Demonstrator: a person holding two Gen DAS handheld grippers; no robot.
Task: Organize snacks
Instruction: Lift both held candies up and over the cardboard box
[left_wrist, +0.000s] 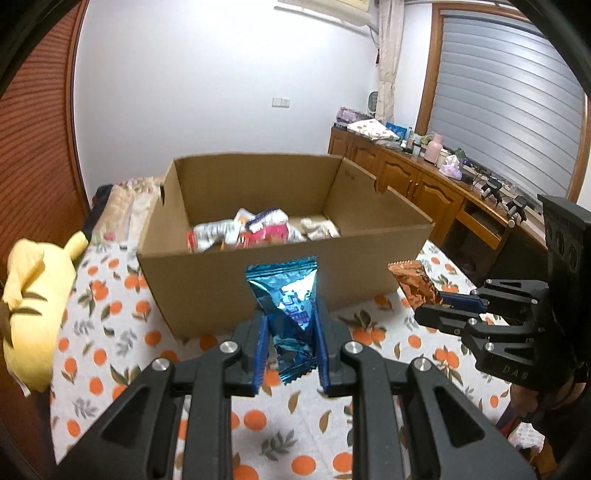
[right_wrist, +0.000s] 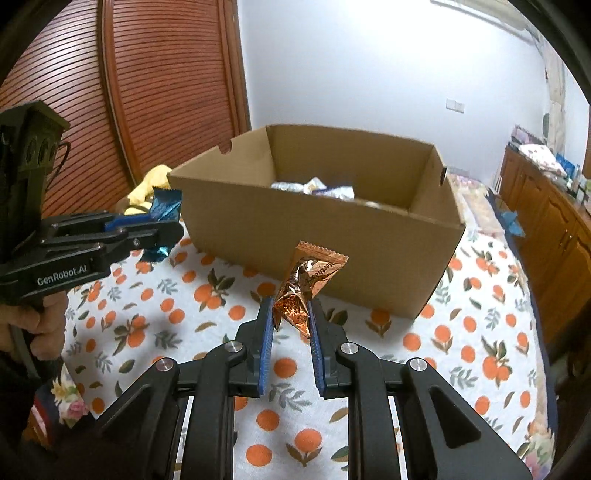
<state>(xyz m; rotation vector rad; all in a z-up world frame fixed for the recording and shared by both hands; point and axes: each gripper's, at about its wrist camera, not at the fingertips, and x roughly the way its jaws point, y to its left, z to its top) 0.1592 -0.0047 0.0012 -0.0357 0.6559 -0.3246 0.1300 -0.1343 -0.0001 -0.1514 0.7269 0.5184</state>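
My left gripper (left_wrist: 290, 317) is shut on a shiny blue snack packet (left_wrist: 290, 295) and holds it above the cloth, just short of the near wall of an open cardboard box (left_wrist: 207, 280). My right gripper (right_wrist: 290, 314) is shut on a copper-coloured snack packet (right_wrist: 308, 280), also in front of the box (right_wrist: 332, 236). Several wrapped snacks (left_wrist: 255, 229) lie inside the box. Each gripper shows in the other's view: the right one (left_wrist: 439, 308) with its copper packet (left_wrist: 413, 282), the left one (right_wrist: 168, 227) with its blue packet (right_wrist: 164, 206).
The box stands on a white cloth with orange fruit print (right_wrist: 207, 295). A yellow plush toy (left_wrist: 37, 295) lies left of the box. Wooden cabinets with clutter (left_wrist: 417, 177) run along the right. A slatted wooden door (right_wrist: 166, 81) is behind on the left.
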